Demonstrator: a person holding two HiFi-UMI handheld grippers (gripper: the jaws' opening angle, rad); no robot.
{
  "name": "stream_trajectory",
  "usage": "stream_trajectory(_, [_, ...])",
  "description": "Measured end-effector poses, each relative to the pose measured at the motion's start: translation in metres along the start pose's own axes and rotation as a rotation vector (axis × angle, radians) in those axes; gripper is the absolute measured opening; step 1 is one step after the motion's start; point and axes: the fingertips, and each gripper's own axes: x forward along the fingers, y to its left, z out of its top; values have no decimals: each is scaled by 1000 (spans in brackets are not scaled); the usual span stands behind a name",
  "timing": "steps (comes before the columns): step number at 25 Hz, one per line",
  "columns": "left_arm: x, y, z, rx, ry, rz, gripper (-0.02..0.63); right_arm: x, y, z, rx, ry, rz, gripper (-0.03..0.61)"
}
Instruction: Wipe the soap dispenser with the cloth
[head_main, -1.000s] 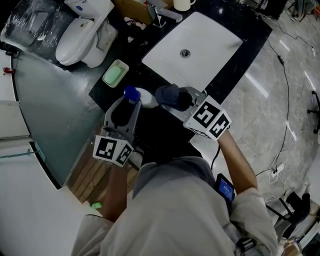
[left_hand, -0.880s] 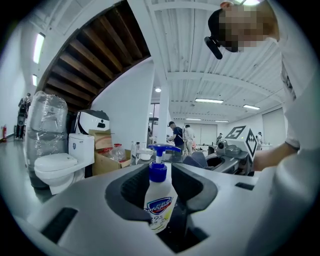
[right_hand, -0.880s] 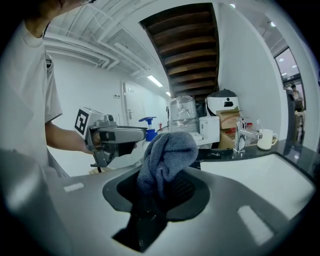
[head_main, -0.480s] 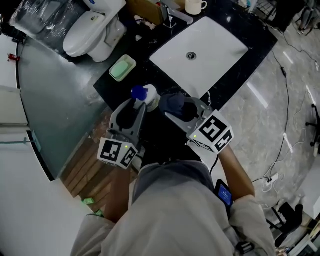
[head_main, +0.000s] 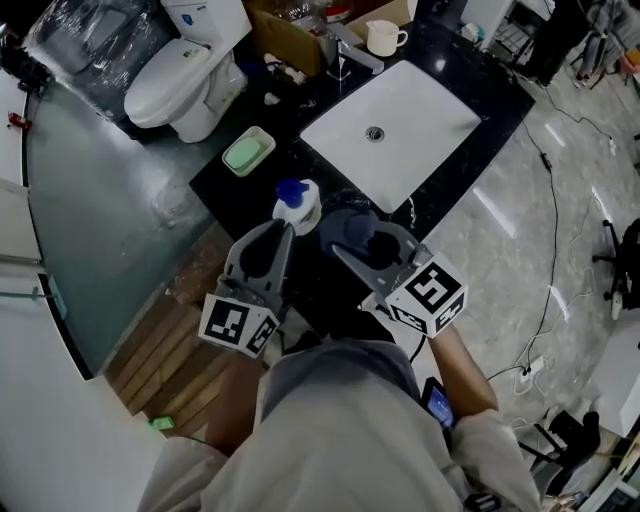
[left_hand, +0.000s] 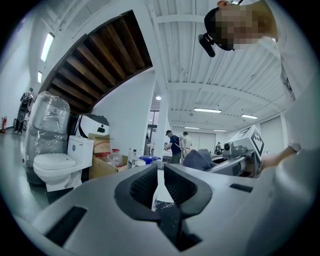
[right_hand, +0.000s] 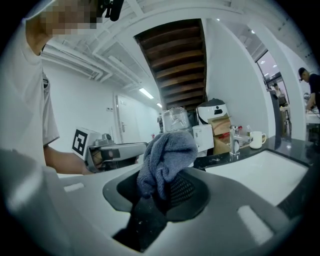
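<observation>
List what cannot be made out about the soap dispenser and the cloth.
Body of the soap dispenser: left gripper view, jaws of the left gripper, which have just been closing, hide all but a white strip between them; contact unclear.
Gripped end of the cloth: right gripper view, buried inside the right gripper.
Print on the dispenser: head view, too small.

I see: soap dispenser (head_main: 298, 206) white with blue top; cloth (head_main: 347, 228) grey-blue; sink (head_main: 420, 110) white, set in black counter (head_main: 232, 188); soap dish (head_main: 248, 153) far left pale green; toilet (head_main: 170, 85) far left white; mug (head_main: 383, 38) far cream; wood decking (head_main: 165, 345) near left brown
</observation>
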Motion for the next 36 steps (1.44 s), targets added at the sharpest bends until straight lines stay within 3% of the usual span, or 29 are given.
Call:
stream_trajectory(6, [-32, -18, 7, -5, 8, -35, 8, -16, 39, 15, -15, -61, -51, 101])
stream_trajectory(24, [-131, -78, 25, -19, -24, -153, 6, -86, 146, 23, -17, -147, -252, 94])
stream_trajectory(36, [-182, -89, 33, -17, -44, -215, 6, -108, 201, 20, -6, -170, -306, 94])
